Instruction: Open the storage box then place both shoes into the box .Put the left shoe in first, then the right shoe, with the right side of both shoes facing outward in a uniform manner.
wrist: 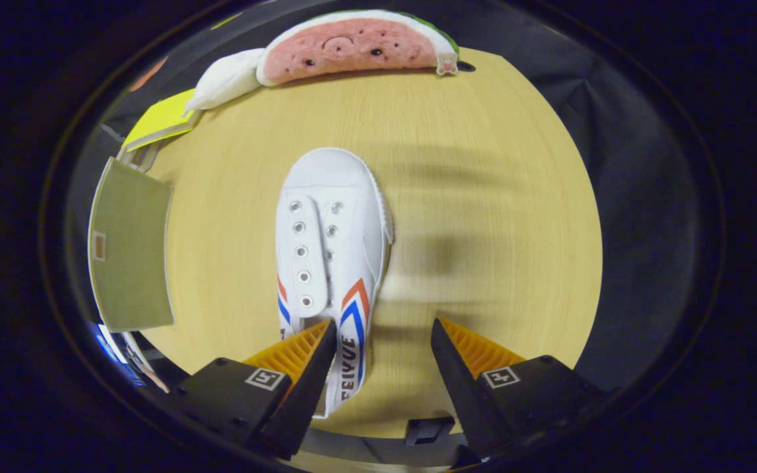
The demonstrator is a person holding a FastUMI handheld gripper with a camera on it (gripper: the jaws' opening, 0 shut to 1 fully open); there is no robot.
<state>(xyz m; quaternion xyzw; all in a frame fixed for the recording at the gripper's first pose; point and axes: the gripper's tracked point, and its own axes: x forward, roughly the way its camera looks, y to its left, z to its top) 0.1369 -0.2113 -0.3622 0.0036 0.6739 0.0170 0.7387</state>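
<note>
A white canvas shoe (329, 243) with red and blue chevron stripes lies on the round wooden table (483, 197), its toe pointing away from me. My gripper (384, 332) hovers open over its heel end. The left finger (299, 355) overlaps the shoe's rear part, while the right finger (470, 355) stands over bare wood to the shoe's right. Only the shoe's right edge lies in the gap between the fingers. To the shoe's left an olive-green box lid (130, 253) stands raised; the box below it is mostly hidden.
A watermelon-slice plush (352, 46) and a white plush piece (224, 82) lie at the table's far edge. A yellow flat object (161, 118) sits beyond the box lid. Bare wood stretches to the shoe's right. Black cloth surrounds the table.
</note>
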